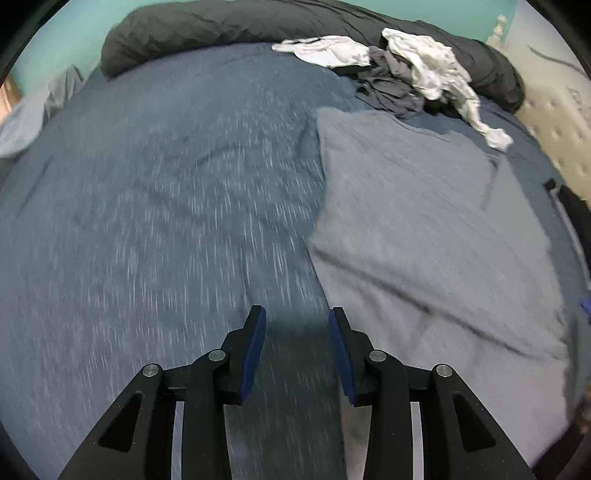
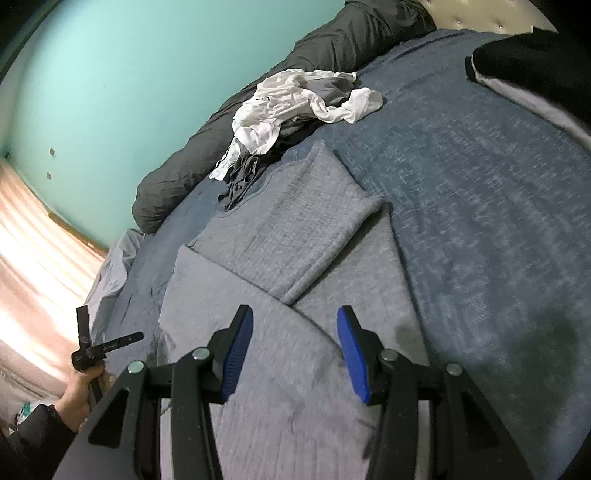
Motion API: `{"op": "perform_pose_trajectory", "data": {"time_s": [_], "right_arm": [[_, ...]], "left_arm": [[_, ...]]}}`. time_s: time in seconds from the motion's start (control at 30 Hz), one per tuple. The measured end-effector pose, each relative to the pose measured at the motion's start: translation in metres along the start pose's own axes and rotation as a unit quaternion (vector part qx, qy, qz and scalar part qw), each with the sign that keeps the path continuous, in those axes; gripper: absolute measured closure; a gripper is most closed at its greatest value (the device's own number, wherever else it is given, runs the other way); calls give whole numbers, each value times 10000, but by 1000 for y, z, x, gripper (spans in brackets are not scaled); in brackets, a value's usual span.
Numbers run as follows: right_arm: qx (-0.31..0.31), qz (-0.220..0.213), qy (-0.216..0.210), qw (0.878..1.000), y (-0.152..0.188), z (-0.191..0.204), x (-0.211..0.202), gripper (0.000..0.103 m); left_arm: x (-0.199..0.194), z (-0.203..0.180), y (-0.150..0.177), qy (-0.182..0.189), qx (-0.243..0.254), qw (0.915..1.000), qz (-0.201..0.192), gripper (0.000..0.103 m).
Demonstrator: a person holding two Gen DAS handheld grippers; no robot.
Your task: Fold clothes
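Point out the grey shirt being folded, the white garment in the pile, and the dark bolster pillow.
grey shirt (image 2: 295, 221): right wrist view, folded-over panel.
white garment (image 2: 273, 110): right wrist view, crumpled middle.
dark bolster pillow (image 1: 221, 33): left wrist view, upper side.

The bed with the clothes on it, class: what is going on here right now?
A person is folding clothes on a blue bedspread with two hand-held tongs. A grey shirt lies partly folded, one side turned over the middle. The right tongs hover open above it, holding nothing. The left tongs are open and empty over bare bedspread. A white and dark pile waits by the pillow.
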State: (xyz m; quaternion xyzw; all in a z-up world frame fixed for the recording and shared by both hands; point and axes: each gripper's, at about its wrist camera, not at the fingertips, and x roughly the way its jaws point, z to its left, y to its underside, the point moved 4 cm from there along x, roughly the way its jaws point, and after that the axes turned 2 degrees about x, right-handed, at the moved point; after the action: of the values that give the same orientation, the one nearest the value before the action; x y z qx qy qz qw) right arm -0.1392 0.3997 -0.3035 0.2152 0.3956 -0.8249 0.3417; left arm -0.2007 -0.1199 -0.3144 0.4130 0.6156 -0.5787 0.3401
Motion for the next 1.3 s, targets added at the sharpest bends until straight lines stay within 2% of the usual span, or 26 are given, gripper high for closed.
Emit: {"op": "perform_pose_trajectory", "data": {"time_s": [0.1,0.23,0.27,0.4,0.57,0.9,1.03,1.3], "right_arm": [[-247,328,207,9989,9,-1,-16,47],[-605,858,434,9935,29,-5,-41,47],[-594,965,453,9925,36,-8,-46,47],[-507,1450,567,9865,64,-21,-64,45],[-387,1794,635,9810,91,-27,-81,43],[-249,2087,742,9748,123,-32,-93,43],[-185,2101,804,9742,128,-36,-98,43],[-97,2208,843,9716,138,-37,-98,43]], "left_arm": [[-21,-1,32,308,-109,9994,102,60],[-37,-10,77,641,-177,9973,327,55],[-42,-11,86,706,-179,9967,357,51],[-58,-19,124,912,-216,9945,459,51],[-71,-26,158,1038,-231,9923,635,51],[-80,-29,199,1286,-628,9869,748,51],[-78,-37,212,1262,-492,9869,880,51],[-64,-40,230,1331,-666,9832,1060,51]]}}
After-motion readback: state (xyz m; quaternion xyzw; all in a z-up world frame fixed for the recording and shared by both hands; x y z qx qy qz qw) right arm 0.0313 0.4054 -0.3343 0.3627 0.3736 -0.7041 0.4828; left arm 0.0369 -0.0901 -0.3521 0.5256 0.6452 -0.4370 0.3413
